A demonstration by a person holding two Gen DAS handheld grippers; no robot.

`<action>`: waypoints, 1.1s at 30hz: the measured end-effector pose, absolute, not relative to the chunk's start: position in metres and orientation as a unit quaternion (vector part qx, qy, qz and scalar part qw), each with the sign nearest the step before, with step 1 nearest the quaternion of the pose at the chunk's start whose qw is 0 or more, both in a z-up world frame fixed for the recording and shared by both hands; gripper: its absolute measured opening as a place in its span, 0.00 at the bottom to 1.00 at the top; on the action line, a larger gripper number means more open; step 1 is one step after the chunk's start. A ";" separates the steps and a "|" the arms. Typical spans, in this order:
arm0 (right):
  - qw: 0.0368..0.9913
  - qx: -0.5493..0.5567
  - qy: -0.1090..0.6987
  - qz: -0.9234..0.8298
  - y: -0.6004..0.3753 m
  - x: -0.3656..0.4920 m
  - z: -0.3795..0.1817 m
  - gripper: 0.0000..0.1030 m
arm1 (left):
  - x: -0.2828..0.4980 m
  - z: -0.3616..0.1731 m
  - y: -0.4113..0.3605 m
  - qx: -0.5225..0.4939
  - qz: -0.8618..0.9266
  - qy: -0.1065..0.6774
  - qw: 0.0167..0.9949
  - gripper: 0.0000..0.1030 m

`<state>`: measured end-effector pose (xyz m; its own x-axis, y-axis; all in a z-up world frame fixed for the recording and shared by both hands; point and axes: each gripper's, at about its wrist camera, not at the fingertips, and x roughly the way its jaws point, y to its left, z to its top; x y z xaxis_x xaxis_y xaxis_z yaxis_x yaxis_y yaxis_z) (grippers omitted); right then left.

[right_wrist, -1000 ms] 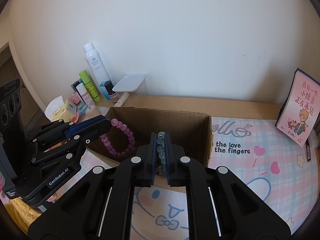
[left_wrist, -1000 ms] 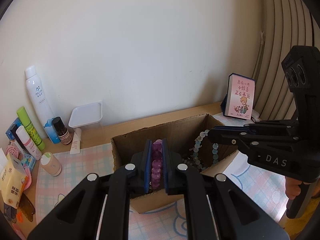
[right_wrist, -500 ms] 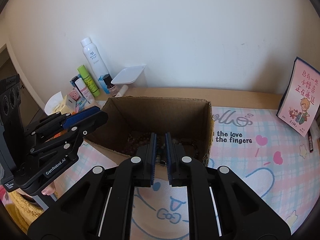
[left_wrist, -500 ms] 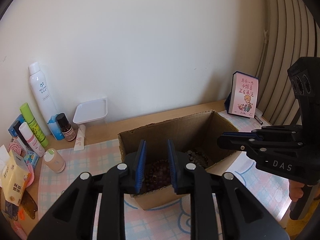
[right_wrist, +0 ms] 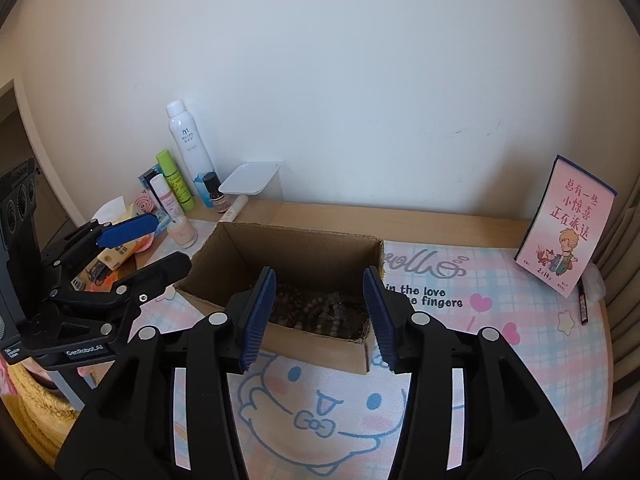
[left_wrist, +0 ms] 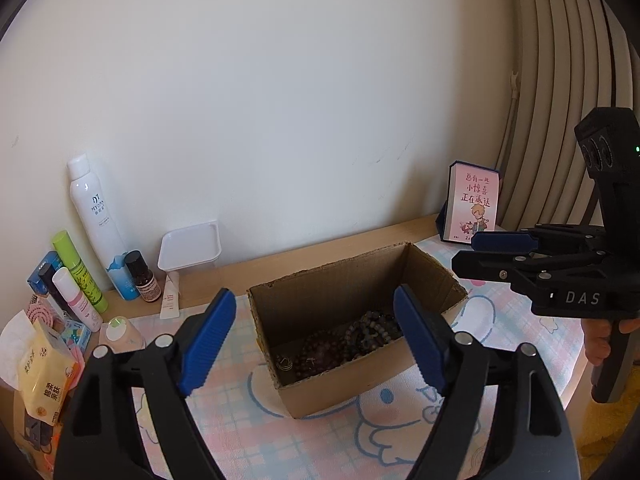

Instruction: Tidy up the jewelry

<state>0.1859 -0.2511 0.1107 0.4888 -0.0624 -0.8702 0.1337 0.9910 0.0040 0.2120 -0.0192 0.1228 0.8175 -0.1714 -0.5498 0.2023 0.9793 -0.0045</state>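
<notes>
An open cardboard box (left_wrist: pixel 428 276) (right_wrist: pixel 236 244) stands on the pink cartoon mat. Several bead bracelets (left_wrist: pixel 348 340) (right_wrist: pixel 320 308) lie in a heap on its floor. My left gripper (left_wrist: pixel 316 340) is open and empty, held above and in front of the box; it also shows at the left of the right wrist view (right_wrist: pixel 148 240). My right gripper (right_wrist: pixel 318 316) is open and empty, above the box's near wall; it shows at the right of the left wrist view (left_wrist: pixel 484 252).
Bottles and tubes (left_wrist: pixel 96 224) (right_wrist: pixel 188 148), a white plastic tub (left_wrist: pixel 190 246) (right_wrist: pixel 250 178) and tissue packs (left_wrist: pixel 44 368) crowd the back left by the wall. A pink card (left_wrist: pixel 474 208) (right_wrist: pixel 566 220) stands at the back right. The mat (right_wrist: pixel 500 312) covers the desk.
Both grippers let go of their bracelets, purple from the left and pale blue from the right, which dropped into the box. Both then opened wide and drew back and up.
</notes>
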 end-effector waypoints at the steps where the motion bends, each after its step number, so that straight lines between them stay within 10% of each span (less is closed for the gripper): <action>1: 0.860 0.032 0.506 -0.060 -0.252 0.186 0.110 0.56 | 0.212 0.123 -0.018 0.025 -0.101 0.288 0.952 0.85; 9: 0.851 0.012 0.520 -0.072 -0.257 0.185 0.109 0.91 | 0.216 0.118 -0.012 0.024 -0.091 0.305 0.948 0.95; 33: 0.842 0.001 0.536 -0.062 -0.255 0.184 0.099 0.92 | 0.227 0.109 -0.013 0.036 -0.093 0.326 0.940 0.95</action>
